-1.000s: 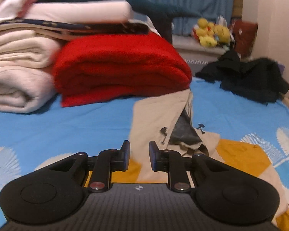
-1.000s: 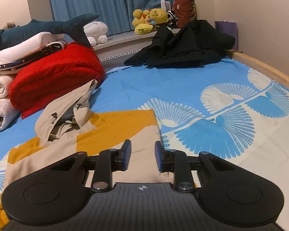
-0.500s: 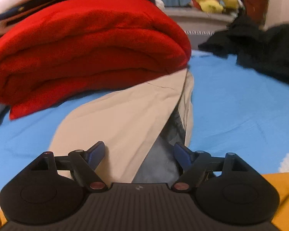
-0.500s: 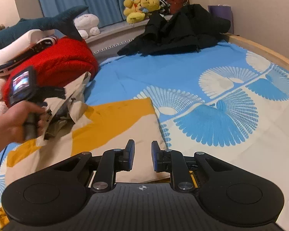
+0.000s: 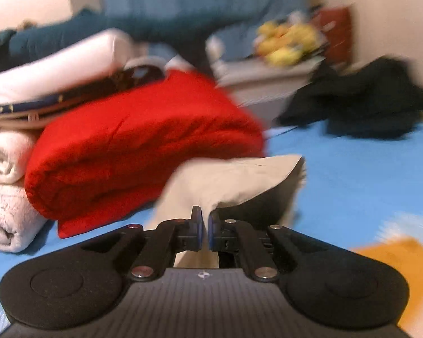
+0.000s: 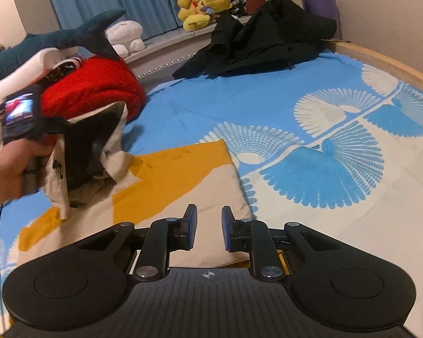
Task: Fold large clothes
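Bed [image 6: 239, 104] first: one, under a blue sheet with white fan prints, carrying everything else. One beige and yellow jacket [image 6: 166, 174] lies spread on it in front of the right tool, its hood end lifted at the left. One red blanket [image 5: 143, 152] sits folded behind the hood, beside a stack of white blankets [image 5: 5, 191]; their number cannot be told through the blur. One heap of black clothes [image 6: 265, 39] lies at the far side by the sill. One blue shark toy [image 6: 79, 33] rests on top of the stack, and on the sill stand one white plush [image 6: 125, 35] and a cluster of yellow plush toys [image 6: 203, 7], two faces showing.

Two tools are seen. The left tool [image 5: 205, 225], held in a hand [image 6: 11, 169] at the left of the right wrist view, points a little downward at the red blanket. Its jaws have just been closing, and the beige hood edge is pinched between the pads, raised off the bed. The right tool [image 6: 209, 231] hovers low over the jacket's lower hem, tilted down, its jaws a little apart with nothing between them.
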Motion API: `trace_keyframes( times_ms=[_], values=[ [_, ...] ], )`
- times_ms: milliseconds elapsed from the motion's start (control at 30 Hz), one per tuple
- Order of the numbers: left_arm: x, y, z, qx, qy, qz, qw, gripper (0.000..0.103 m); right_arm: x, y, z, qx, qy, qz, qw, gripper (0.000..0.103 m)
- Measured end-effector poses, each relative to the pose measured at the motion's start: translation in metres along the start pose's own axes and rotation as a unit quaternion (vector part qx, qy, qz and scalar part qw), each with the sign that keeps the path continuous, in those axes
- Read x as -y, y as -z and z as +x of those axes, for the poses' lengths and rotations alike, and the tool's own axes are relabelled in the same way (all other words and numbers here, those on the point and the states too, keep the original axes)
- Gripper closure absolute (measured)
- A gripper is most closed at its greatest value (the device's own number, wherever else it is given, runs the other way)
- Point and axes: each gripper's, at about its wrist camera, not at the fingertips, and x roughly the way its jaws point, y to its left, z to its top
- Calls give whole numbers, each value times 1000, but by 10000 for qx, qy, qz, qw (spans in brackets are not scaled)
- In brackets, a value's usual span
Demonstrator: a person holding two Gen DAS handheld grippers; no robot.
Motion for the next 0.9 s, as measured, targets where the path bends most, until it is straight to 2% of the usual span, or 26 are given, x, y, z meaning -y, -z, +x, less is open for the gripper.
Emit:
trace_keyframes(
  times_ms=[67,133,200,233,300,367,400,467,533,567,600,667,700,733,800,833,900],
  values=[
    [-3,25,-62,141,468,282,9984,99,-1,-2,-8,118,-111,17,9999,84],
    [-8,68,-120,108,651,496,9966,100,0,-2,-13,198,-187,73,9996,84],
    [-13,127,-166,-247,828,624,9943,99,2,-3,-15,193,-246,164,9994,83],
    [-14,152,-181,-453,786,683,9935,99,4,-3,-16,185,-318,245,9990,82],
    [-17,202,-203,-1126,779,576,9889,99,3,-5,-19,240,-454,287,9983,82],
    [-20,226,-223,-1474,667,323,9863,91,0,-4,-22,320,-577,229,9976,82],
    [-23,231,-232,-1439,493,114,9883,88,-2,-4,-23,335,-658,206,9971,80],
    [-35,231,-245,-1238,384,-498,9903,77,-5,-2,-22,309,-777,204,9963,78],
    [-51,220,-238,-964,459,-1317,9855,77,-8,0,-20,255,-848,228,9958,78],
    [-55,207,-225,-824,544,-1654,9813,71,-10,1,-18,223,-902,257,9953,78],
    [-62,203,-218,-725,597,-1970,9759,65,-11,1,-16,182,-971,311,9946,78],
    [-73,194,-202,-646,645,-2608,9611,37,-12,4,-12,89,-1114,425,9928,78],
    [-79,193,-196,-596,739,-2991,9495,33,-13,6,-9,22,-1208,480,9915,77],
    [-82,194,-190,-566,858,-3376,9356,31,-15,7,-6,-60,-1298,535,9901,77],
    [-84,194,-179,-559,1072,-3871,9141,31,-19,11,0,-203,-1453,588,9874,76],
    [-81,190,-173,-528,1111,-3960,9100,32,-23,13,3,-263,-1515,573,9864,76],
    [-71,189,-164,-436,1173,-3880,9131,41,-32,16,7,-337,-1574,480,9858,76]
  ],
)
